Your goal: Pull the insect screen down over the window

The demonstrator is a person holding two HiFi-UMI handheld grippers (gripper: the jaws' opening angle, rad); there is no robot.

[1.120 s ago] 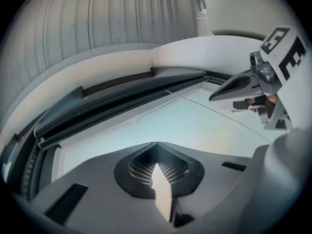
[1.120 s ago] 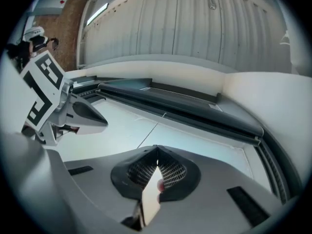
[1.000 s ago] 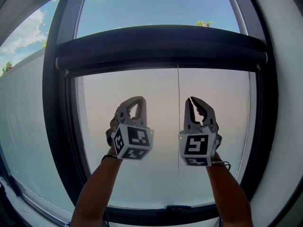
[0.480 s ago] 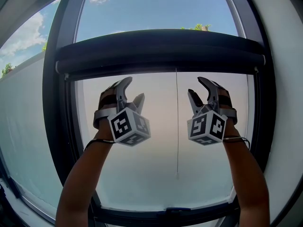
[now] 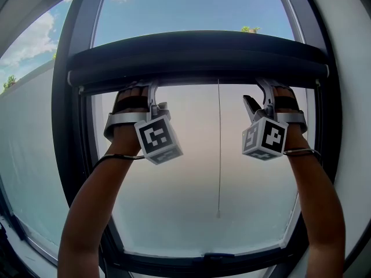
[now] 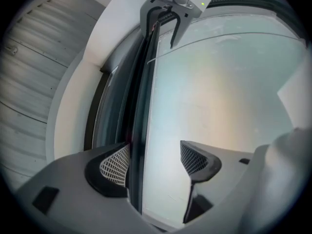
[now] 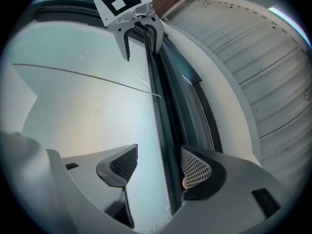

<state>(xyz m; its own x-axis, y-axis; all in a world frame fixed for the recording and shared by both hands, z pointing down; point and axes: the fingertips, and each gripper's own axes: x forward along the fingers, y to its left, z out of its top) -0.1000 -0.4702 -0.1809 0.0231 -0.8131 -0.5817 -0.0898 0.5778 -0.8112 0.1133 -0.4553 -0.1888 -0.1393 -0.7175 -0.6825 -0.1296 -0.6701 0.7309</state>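
Observation:
The insect screen sits rolled up in a dark housing (image 5: 197, 57) across the upper window, with its thin bottom rail (image 5: 197, 87) just beneath. Both grippers are raised to that rail. My left gripper (image 5: 152, 94) is at its left part and my right gripper (image 5: 264, 92) at its right part. In the left gripper view the dark rail (image 6: 139, 130) runs between the opening jaws of the left gripper (image 6: 155, 156), close beside one pad (image 6: 115, 165). In the right gripper view the rail (image 7: 165, 130) likewise lies between the opening jaws of the right gripper (image 7: 158, 162). The pads are not pressing.
A thin pull cord (image 5: 219, 155) hangs down the frosted pane between the two arms. The dark window frame (image 5: 66, 155) rises on both sides, its lower bar (image 5: 203, 260) is at the bottom, and a pale wall (image 5: 353, 126) stands to the right.
Both grippers went up from the middle of the pane to the rail under the housing and spread apart. Their jaws, shut a second ago, have opened around the rail.

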